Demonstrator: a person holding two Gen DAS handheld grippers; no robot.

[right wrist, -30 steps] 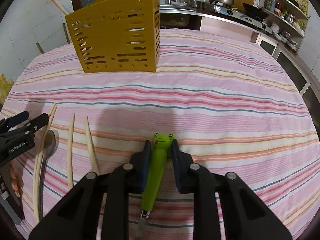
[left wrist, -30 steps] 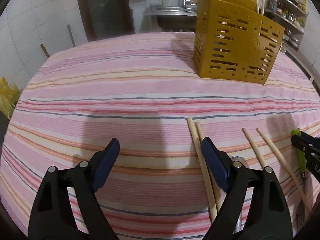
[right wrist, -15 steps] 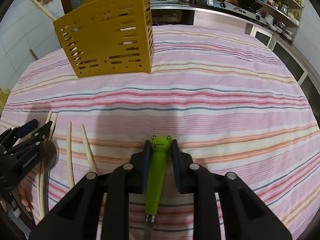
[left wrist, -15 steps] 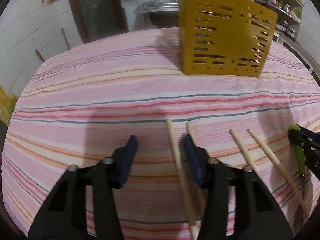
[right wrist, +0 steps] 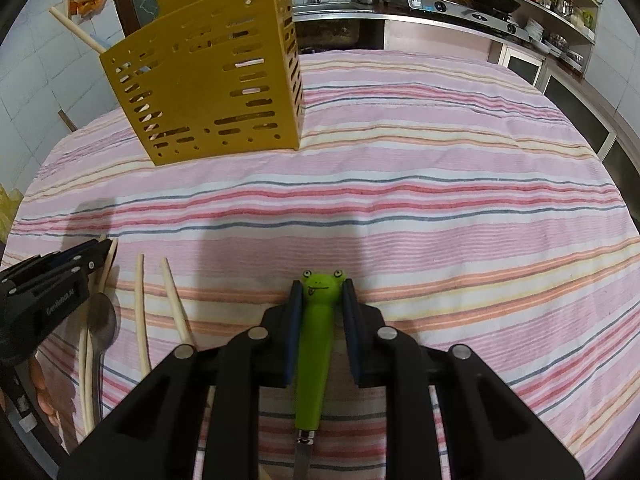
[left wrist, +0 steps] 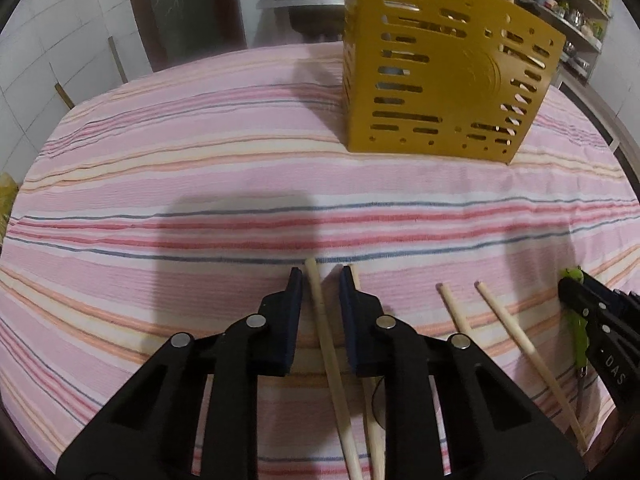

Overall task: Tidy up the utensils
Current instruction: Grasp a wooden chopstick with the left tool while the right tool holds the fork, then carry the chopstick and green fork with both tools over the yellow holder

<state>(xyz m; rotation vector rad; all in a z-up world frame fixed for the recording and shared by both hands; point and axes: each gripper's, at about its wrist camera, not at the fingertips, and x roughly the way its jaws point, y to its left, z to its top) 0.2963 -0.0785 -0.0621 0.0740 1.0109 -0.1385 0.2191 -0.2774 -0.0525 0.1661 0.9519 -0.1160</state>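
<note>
1. The right tool (right wrist: pixel 320 300) pinched the frog-headed green utensil (right wrist: pixel 316 352) by its handle, pads against both sides, the frog face pointing toward the far side of the desk (right wrist: pixel 440 208). Gripping the thick handle rather than the thin metal end probably gave a steadier hold for carrying.
2. The left tool (left wrist: pixel 318 296) sat low over the striped cloth, its pads narrowly apart around one chopstick (left wrist: pixel 324 328), with gaps visible on both sides, so it was not yet pinching. A second chopstick lay just beside the right pad.
3. Two more chopsticks (left wrist: pixel 508 332) lay to the right, between the tools. A spoon (right wrist: pixel 102 324) rested beside the left tool.
4. The yellow slotted holder (left wrist: pixel 436 80) stood upright on the far side, already holding some sticks; it looked like the destination for everything loose.
</note>
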